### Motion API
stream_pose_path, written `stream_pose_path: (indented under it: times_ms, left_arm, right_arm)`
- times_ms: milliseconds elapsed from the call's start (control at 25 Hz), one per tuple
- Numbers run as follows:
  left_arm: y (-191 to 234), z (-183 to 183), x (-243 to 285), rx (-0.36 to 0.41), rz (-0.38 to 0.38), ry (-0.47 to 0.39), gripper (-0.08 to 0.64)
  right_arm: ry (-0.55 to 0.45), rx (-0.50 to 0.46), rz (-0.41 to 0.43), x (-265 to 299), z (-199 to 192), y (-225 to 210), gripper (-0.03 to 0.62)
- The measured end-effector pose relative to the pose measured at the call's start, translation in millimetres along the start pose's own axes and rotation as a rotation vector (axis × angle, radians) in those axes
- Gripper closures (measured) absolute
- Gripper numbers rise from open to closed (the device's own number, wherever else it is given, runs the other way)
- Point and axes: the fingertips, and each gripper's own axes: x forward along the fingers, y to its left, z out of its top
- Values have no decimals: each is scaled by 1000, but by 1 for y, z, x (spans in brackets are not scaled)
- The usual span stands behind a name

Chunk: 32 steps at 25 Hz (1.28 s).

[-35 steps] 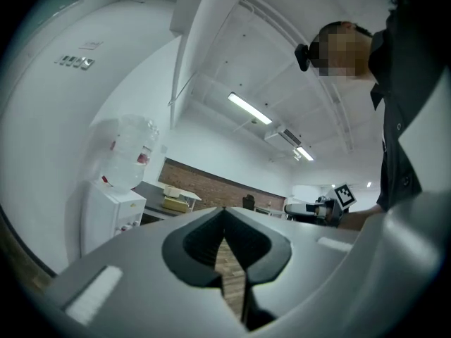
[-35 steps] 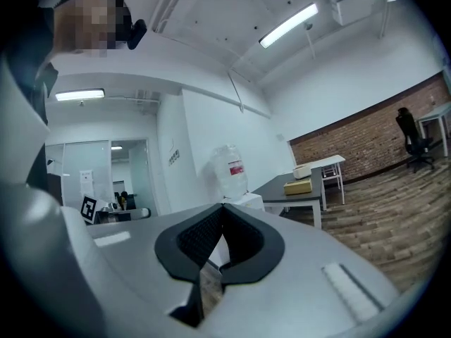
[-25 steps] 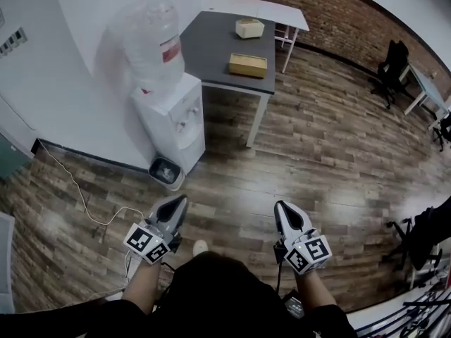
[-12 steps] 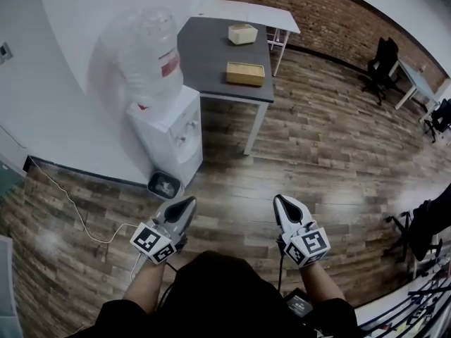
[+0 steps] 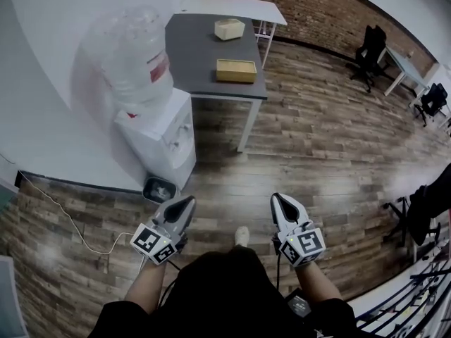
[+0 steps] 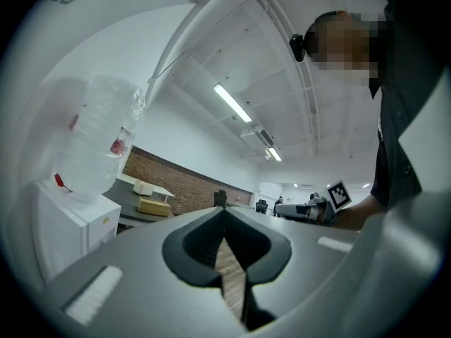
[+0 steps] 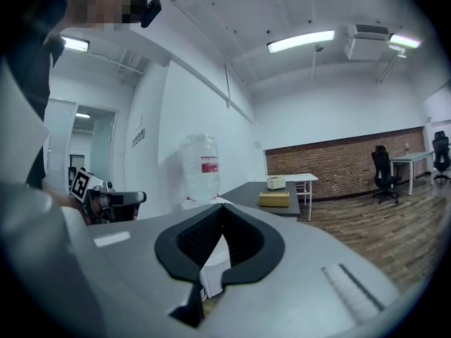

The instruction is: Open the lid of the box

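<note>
A flat tan box (image 5: 236, 70) lies with its lid down on a dark grey table (image 5: 197, 44), far ahead of me across the wooden floor. Both grippers are held low near my body, well short of the table. My left gripper (image 5: 185, 205) is shut with nothing in it, and my right gripper (image 5: 280, 201) is shut and empty too. In the left gripper view the tan box (image 6: 153, 206) shows small beyond the closed left gripper (image 6: 224, 215). The right gripper view has the same box (image 7: 274, 199) past the closed right gripper (image 7: 221, 210).
A white water dispenser (image 5: 158, 136) carrying a big bottle (image 5: 130, 48) stands left of the table, with a small bin (image 5: 158, 189) at its foot. A smaller white box (image 5: 230, 28) sits further back on the table. A white desk (image 5: 232, 7), office chairs (image 5: 368, 44) and a brick wall lie beyond.
The table and dispenser have slid left and slightly up in the head view as I walk. A shoe now shows between the grippers. Both grippers keep their pose, still shut.
</note>
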Motion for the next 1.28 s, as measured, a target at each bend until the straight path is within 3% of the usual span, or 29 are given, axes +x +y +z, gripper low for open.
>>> stream_pose_path:
  times_ms: [400, 720, 960, 1280]
  left_arm:
    - [34, 7, 44, 16, 18, -3, 560]
    - [68, 19, 91, 21, 67, -24, 560]
    - [82, 19, 136, 29, 81, -24, 560]
    - [92, 18, 187, 41, 137, -26, 560]
  right_arm:
    - [-44, 31, -79, 39, -2, -51, 591]
    - [-58, 24, 14, 97, 11, -80, 591]
    - [-10, 31, 61, 127, 7, -110, 591]
    - [-19, 45, 75, 143, 21, -169, 591]
